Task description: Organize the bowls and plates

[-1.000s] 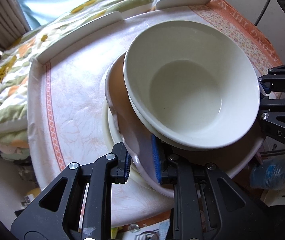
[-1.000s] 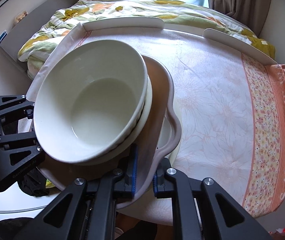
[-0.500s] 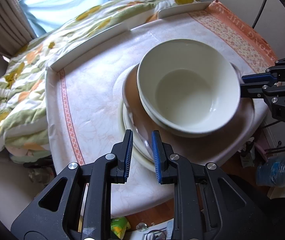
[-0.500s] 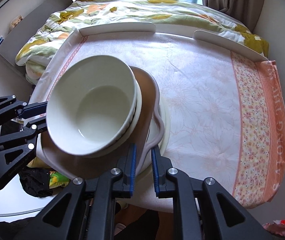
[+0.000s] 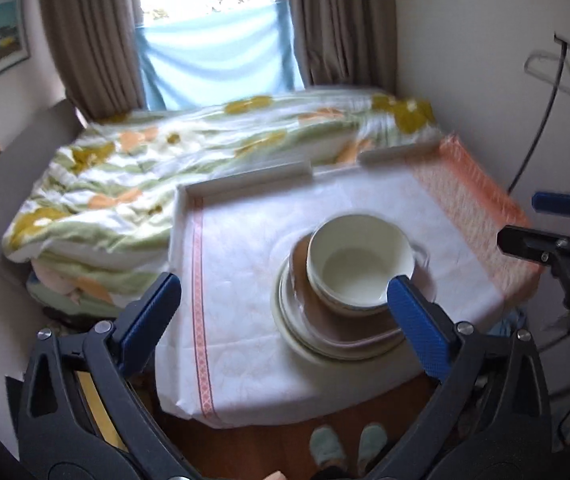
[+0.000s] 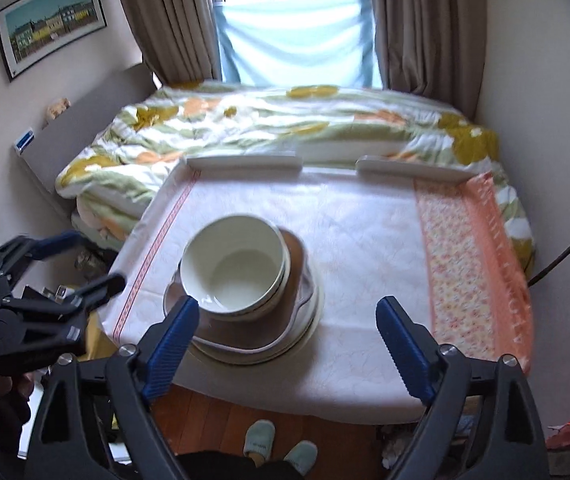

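A cream bowl (image 5: 359, 262) sits nested in a second bowl on a brown dish (image 5: 349, 330), which rests on pale round plates (image 5: 285, 320), all stacked on the table. The stack also shows in the right wrist view, with the bowl (image 6: 233, 264) on the brown dish (image 6: 245, 336). My left gripper (image 5: 285, 312) is open wide and empty, pulled back above the table's near edge. My right gripper (image 6: 285, 324) is open wide and empty, also back from the stack. Each gripper shows in the other's view: the right (image 5: 525, 220), the left (image 6: 81, 264).
The table (image 6: 365, 240) has a white cloth with an orange patterned band (image 6: 473, 256) on the right and raised white rails (image 6: 245, 162) at the far edge. A bed with a floral quilt (image 6: 285, 120) lies behind. Slippered feet (image 6: 277, 446) stand on the wooden floor.
Both grippers let go of the brown dish's rim, opened wide and drew back and up from the table. The stack now rests on the table.
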Motion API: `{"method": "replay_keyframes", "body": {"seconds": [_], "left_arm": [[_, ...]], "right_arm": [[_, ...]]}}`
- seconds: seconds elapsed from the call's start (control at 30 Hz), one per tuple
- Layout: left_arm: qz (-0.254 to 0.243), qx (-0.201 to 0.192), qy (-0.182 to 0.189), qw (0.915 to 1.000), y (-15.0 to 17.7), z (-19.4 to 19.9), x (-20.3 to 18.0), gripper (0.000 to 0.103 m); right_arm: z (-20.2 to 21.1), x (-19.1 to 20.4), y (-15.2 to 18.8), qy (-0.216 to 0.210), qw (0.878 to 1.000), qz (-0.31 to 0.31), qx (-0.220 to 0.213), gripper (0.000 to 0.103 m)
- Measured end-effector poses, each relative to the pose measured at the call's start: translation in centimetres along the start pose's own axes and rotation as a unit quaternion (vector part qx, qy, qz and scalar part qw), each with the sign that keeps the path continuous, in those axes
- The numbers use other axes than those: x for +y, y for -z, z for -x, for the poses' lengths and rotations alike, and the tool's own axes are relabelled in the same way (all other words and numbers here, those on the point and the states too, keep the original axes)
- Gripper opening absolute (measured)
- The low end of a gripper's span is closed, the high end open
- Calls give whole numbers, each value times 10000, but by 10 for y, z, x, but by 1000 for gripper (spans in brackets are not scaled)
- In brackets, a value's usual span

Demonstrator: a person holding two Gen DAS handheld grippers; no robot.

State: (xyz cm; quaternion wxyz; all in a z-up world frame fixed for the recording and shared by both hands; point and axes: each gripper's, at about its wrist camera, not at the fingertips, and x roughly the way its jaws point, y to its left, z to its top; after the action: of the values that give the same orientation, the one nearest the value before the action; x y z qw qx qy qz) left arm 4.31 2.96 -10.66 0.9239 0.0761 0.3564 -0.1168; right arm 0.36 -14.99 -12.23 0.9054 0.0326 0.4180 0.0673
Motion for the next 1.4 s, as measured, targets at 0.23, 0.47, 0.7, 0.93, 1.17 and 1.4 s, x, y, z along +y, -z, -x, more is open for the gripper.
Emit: {"method": "replay_keyframes", "body": {"seconds": [0.23,0.47,0.7,0.93,1.17,1.4], "left_arm": [[791,-683,-6,9945,-18,67,-1,103],[908,-1302,-132,9872,-29,110,-7,103],[851,-1508,-202,9847,-26,126,-14,103],[866,-1540,-200,9841,-24,129,-12,103],[792,-1587,-183,9840,-24,133,-18,103],[742,-1621,-163,9839,-22,134,-25,103]], "right_arm": [[68,-8,-16,352,9954,-279,-847,99],[104,1,-21,579,9883,-129,-1406,99],[114,-1,-18,725,9826,-205,-1697,99],[123,1,-13,811,9792,-230,-1843,99],[132,0,-9,876,9764,-246,-1958,99],[138,-1,-5,922,9750,-269,-2002,99]]}}
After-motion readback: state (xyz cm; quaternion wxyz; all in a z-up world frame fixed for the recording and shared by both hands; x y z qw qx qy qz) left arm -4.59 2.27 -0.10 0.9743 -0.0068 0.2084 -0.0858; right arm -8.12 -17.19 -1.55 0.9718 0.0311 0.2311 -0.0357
